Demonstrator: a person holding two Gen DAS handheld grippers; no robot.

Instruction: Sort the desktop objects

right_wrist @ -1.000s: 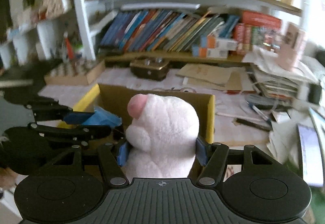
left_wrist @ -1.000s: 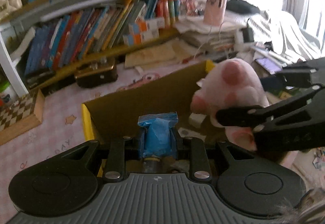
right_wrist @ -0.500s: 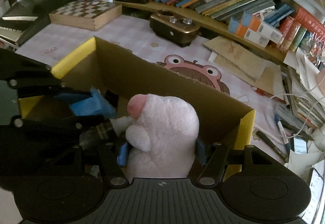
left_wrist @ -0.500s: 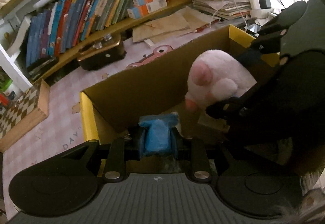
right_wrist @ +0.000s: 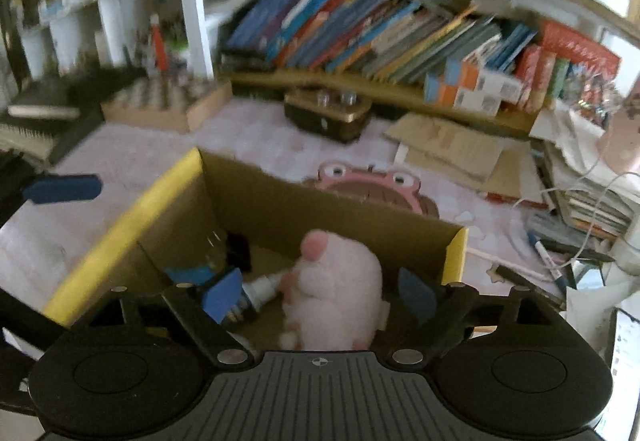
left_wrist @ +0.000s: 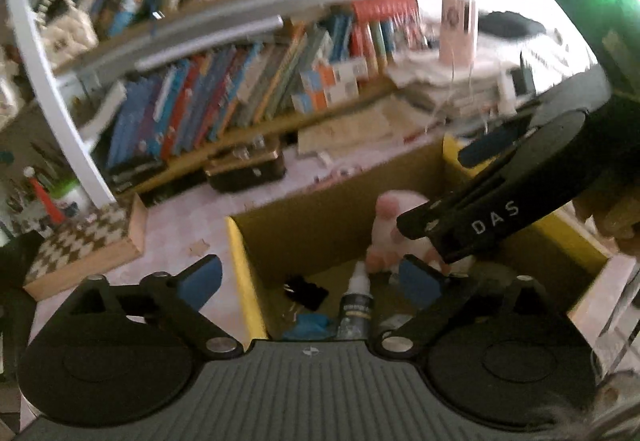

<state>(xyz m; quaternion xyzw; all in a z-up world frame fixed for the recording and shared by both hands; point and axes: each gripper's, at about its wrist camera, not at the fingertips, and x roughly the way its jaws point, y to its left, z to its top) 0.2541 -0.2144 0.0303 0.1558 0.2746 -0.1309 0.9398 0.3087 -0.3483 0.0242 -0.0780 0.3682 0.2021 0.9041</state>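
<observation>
Both claws have just sprung wide, empty: fluffy pink plush paw (right_wrist: 340, 281) (soft, rounded) sits below the right gripper (right_wrist: 320, 291) in the cardboard box (right_wrist: 320, 205); left gripper (left_wrist: 310, 279) hangs above it.

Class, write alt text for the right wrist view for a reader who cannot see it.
A pink plush toy lies in an open cardboard box, free between the open right gripper jaws, which have just been opening. A small dropper bottle lies beside it; a bookshelf stands behind.

Left gripper (left_wrist: 310, 279) jaws just opened wide; blue-wrapped bottle (left_wrist: 354, 307) gone from between pads, now lying on cardboard box (left_wrist: 240, 265) floor. Right gripper (right_wrist: 320, 295) jaws just opened too; pink plush toy (right_wrist: 336, 289) released, resting in box, pads apart from it.
</observation>
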